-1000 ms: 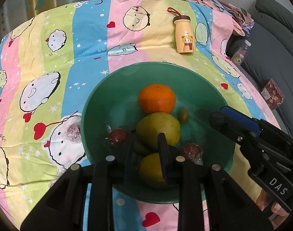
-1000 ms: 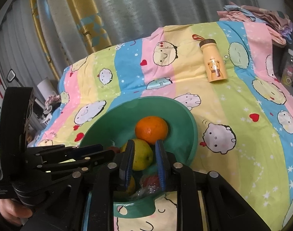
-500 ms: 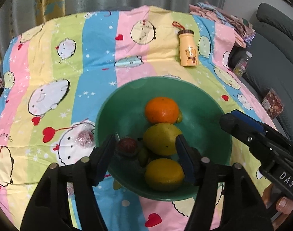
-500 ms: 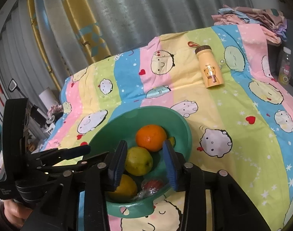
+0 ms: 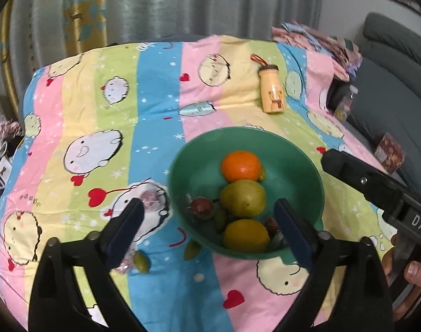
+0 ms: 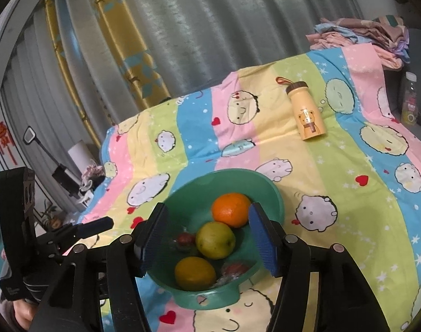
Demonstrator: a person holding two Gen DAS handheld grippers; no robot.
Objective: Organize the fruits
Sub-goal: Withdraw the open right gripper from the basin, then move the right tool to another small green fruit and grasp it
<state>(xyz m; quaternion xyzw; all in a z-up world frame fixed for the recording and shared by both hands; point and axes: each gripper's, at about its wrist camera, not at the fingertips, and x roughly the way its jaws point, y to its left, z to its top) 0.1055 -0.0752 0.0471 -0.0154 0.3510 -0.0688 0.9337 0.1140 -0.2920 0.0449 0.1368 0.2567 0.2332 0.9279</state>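
A green bowl (image 5: pixel 199 155) (image 6: pixel 268 191) sits on the striped cartoon cloth. It holds an orange (image 5: pixel 240 166) (image 6: pixel 231 209), a yellow-green pear (image 5: pixel 243 197) (image 6: pixel 215 240), a yellow lemon (image 5: pixel 246 235) (image 6: pixel 194 273) and small red wrapped fruits (image 5: pixel 200 207) (image 6: pixel 186 239). Small green fruits (image 5: pixel 141 260) and a wrapped pink one (image 5: pixel 151 198) lie on the cloth left of the bowl. My left gripper (image 5: pixel 209 229) is open above the bowl's near side. My right gripper (image 6: pixel 207 238) is open above the bowl. Both are empty.
A yellow bear bottle (image 5: pixel 271 90) (image 6: pixel 307 110) lies on the cloth behind the bowl. Folded clothes (image 6: pixel 360 37) are piled at the back right. A grey sofa (image 5: pixel 398 88) with a drink bottle (image 6: pixel 410 98) stands to the right. Curtains hang behind.
Both grippers have opened wide and pulled back and up from the bowl. The lemon that the left fingers were closed around now lies free in the bowl.
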